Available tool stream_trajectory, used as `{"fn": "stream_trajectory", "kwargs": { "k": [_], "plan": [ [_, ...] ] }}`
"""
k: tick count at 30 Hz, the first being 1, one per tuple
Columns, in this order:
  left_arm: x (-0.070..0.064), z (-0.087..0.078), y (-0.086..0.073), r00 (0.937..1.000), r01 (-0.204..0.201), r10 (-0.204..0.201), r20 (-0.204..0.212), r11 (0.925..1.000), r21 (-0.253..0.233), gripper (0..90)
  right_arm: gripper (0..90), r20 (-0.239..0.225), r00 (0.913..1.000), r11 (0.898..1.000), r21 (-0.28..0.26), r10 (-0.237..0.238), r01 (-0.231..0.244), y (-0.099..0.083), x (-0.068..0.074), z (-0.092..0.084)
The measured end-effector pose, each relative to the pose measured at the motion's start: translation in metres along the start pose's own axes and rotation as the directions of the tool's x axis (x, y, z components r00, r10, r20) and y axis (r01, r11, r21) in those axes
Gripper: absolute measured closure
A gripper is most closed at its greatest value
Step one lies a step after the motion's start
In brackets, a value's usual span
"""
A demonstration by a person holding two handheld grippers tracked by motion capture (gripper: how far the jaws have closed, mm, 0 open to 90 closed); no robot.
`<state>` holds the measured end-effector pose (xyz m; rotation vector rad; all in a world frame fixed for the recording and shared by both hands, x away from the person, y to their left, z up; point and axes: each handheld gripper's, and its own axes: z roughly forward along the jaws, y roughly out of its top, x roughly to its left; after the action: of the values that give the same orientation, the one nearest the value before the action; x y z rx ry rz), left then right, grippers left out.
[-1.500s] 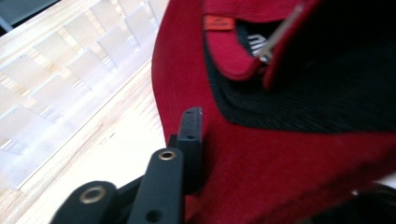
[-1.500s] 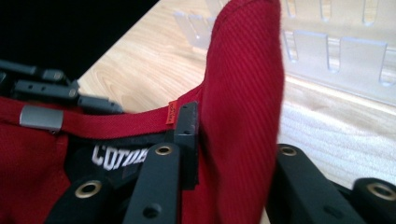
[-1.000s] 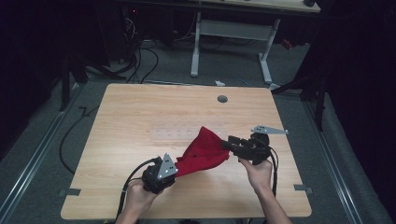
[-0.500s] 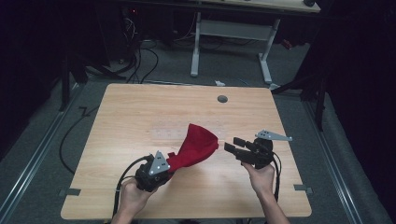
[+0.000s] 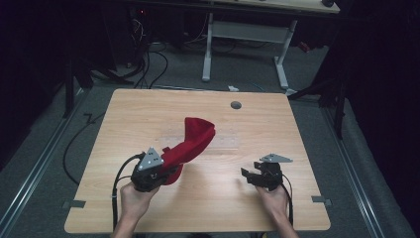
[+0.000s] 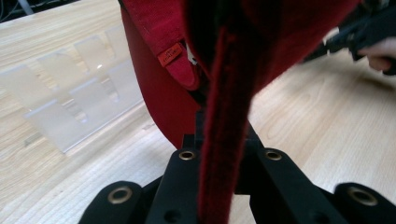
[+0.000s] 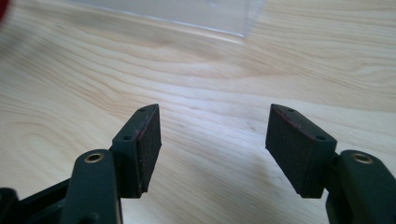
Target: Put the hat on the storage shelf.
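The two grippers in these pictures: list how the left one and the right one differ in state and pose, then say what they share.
The left gripper is shut on the red cloth; the right gripper is open, with bare wood between its jaws, which have just been opening. The left gripper holds the cloth lifted off the table; the right gripper is set apart from the cloth, low over the table. Both are black, hand-held and carry a grey plate on top.

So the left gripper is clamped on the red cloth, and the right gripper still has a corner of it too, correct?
Not quite. The left gripper is shut on the red cloth, but the right gripper holds nothing: the right gripper view shows its jaws open over bare table, having just been opening.
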<state>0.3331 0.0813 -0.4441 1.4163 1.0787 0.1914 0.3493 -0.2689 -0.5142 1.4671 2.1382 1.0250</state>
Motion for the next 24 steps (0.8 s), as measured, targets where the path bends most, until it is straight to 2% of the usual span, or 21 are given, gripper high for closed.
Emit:
{"fn": "stream_trajectory", "kwargs": {
  "k": [3, 6, 9, 13, 20, 24],
  "plan": [
    [0.005, -0.001, 0.005, 0.9997, 0.021, -0.021, -0.007, 0.9997, -0.013, 84.6, 34.9, 0.042, 0.999, 1.0, 0.007, -0.01, 0.01, -0.004, 0.0, 0.004],
    [0.008, -0.001, 0.01, 0.9998, 0.009, -0.01, -0.019, 0.9998, -0.018, 84.7, 34.5, 0.061, 0.9979, 1.0, 0.011, -0.022, 0.021, -0.006, -0.002, 0.008],
    [0.012, -0.001, 0.018, 0.9989, 0.048, -0.048, -0.001, 0.9982, -0.037, 84.7, 33.5, 0.078, 0.9965, 0.999, 0.021, -0.031, 0.029, -0.008, -0.003, 0.012],
    [0.017, 0.0, 0.026, 0.9965, 0.084, -0.084, -0.001, 0.9946, -0.062, 84.6, 34.3, 0.119, 0.9906, 0.998, 0.015, -0.069, 0.067, -0.01, 0.001, 0.014],
    [0.024, 0.0, 0.042, 0.9931, 0.116, -0.117, -0.006, 0.9885, -0.097, 84.5, 34.4, 0.121, 0.9906, 0.998, 0.015, -0.064, 0.063, -0.01, 0.002, 0.014],
    [0.029, -0.002, 0.053, 0.9898, 0.14, -0.142, -0.008, 0.9821, -0.126, 84.4, 34.3, 0.121, 0.9906, 0.998, 0.015, -0.064, 0.063, -0.01, 0.002, 0.014]
  ]
}}
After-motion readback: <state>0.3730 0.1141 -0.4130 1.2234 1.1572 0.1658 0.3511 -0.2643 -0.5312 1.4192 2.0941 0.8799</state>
